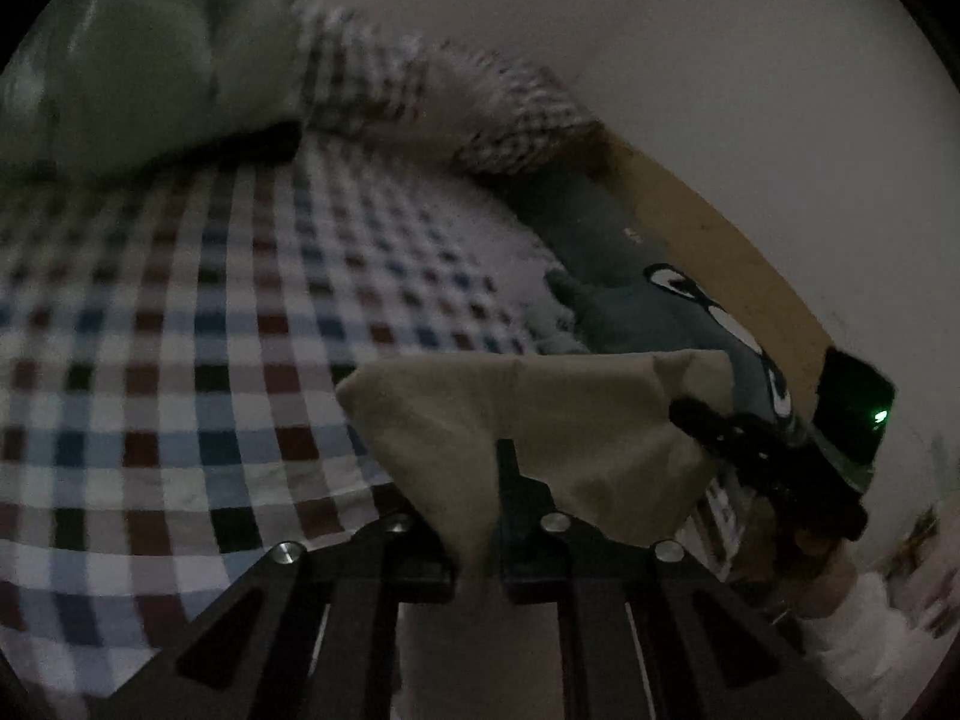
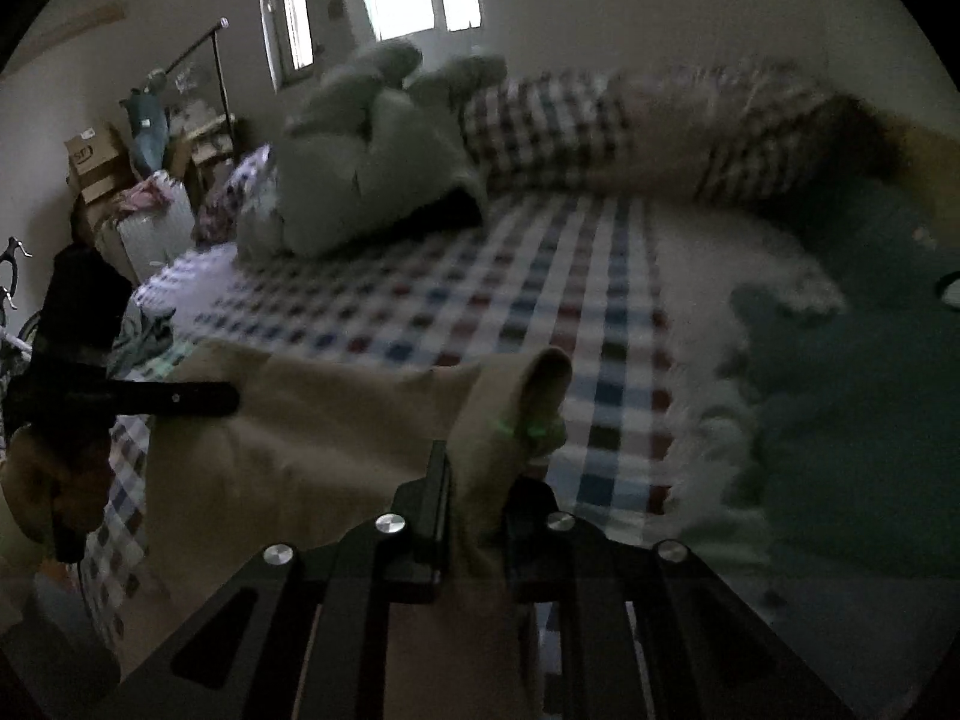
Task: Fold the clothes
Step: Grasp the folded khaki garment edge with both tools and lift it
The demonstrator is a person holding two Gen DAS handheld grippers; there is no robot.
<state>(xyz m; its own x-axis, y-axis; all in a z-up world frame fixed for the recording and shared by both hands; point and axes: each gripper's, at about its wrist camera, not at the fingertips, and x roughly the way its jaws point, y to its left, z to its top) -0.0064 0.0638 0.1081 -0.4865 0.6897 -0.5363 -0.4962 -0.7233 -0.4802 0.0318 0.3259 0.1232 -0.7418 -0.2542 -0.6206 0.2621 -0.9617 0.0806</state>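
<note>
The beige garment [image 1: 540, 420] hangs stretched above the checked bed [image 1: 180, 360], pinched at one edge by the left tool [image 1: 480, 540] and at the other by the right tool [image 2: 474, 516], both nearly closed on cloth. Either thin pinch could slip, I judge, dropping a corner onto the bed and spoiling the fold.

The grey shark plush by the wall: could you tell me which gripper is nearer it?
Right. The right gripper holds the beige garment beside the shark plush; the left gripper grips farther away.
</note>
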